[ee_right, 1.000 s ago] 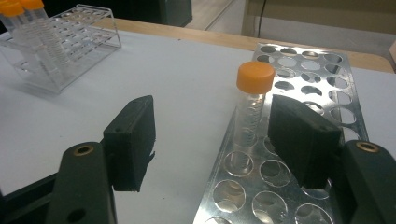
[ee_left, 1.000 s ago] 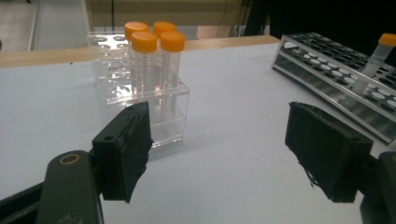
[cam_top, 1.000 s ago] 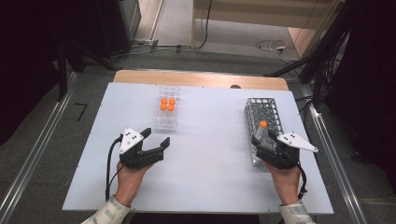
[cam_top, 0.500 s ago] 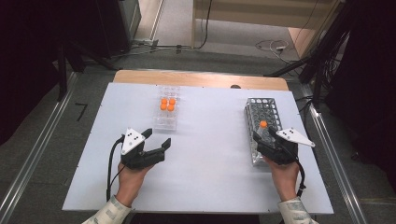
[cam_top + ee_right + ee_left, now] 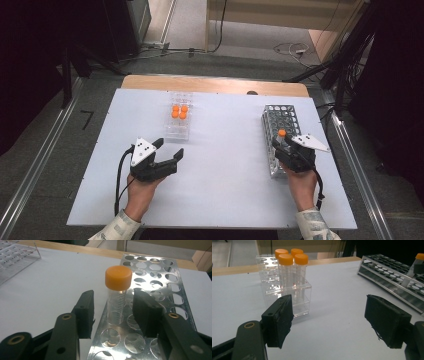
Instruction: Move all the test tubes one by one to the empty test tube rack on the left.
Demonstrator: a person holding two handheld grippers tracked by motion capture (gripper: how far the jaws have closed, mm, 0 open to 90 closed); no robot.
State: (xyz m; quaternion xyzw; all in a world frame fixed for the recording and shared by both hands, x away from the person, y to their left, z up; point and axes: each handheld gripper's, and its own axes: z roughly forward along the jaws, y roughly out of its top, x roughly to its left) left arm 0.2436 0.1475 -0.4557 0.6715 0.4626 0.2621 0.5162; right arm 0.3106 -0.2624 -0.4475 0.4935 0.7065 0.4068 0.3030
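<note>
The right claw (image 5: 113, 312) is closing around the one tube (image 5: 117, 296) standing in the metal rack (image 5: 280, 131) at the bench's (image 5: 225, 190) right, its pads not yet pressing; it will do best squeezing evenly below the orange cap and lifting straight up. The left claw (image 5: 329, 322) is resting released and empty near the clear rack (image 5: 179, 120), which is holding four more tubes (image 5: 179, 111): five tubes, two racks.
</note>
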